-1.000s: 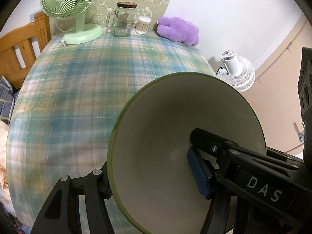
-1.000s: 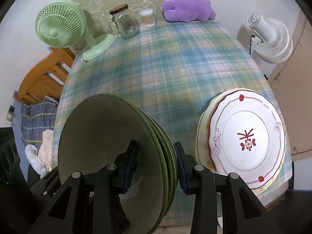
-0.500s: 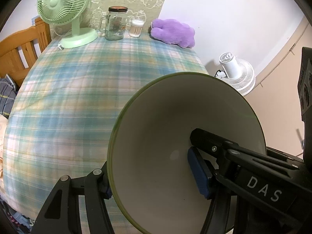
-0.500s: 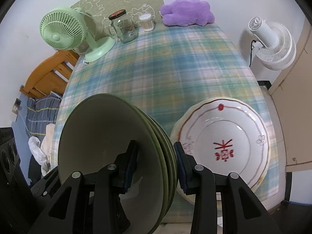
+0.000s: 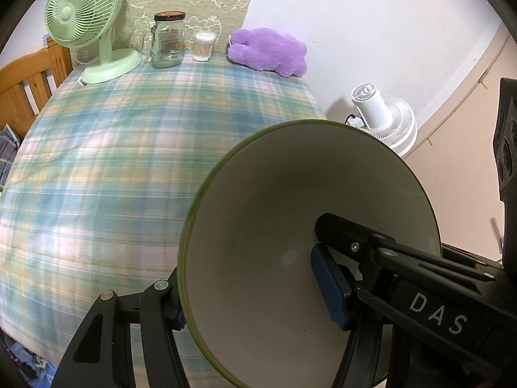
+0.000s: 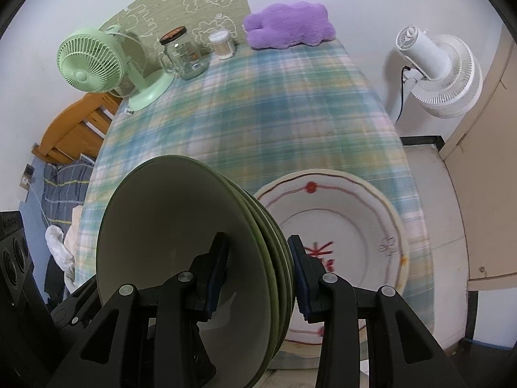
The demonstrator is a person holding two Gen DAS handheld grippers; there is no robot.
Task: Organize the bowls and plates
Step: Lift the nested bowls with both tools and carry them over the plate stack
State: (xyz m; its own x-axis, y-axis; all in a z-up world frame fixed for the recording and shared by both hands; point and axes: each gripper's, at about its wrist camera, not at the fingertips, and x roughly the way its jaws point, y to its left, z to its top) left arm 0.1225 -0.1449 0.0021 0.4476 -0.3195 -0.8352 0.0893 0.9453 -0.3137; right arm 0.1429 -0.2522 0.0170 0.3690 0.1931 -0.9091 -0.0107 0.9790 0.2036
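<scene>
My left gripper point(image 5: 252, 291) is shut on the rim of a green-edged cream bowl point(image 5: 278, 220), held tilted above the plaid table point(image 5: 129, 148). My right gripper point(image 6: 258, 271) is shut on a stack of several green bowls point(image 6: 181, 226), also tilted and held up. A stack of white plates with red trim point(image 6: 349, 226) lies on the table's near right corner, just right of the right gripper.
At the table's far end stand a green desk fan point(image 5: 84, 22), a glass jar point(image 5: 168, 42), a cotton-swab tub point(image 5: 204, 47) and a purple plush toy point(image 5: 268, 51). A white floor fan point(image 6: 436, 68) stands off the right side. A wooden chair point(image 6: 77, 129) is at left.
Both grippers have moved back and up with their bowls; the table's far end looks further away and the plates now show lower and flatter in the right wrist view.
</scene>
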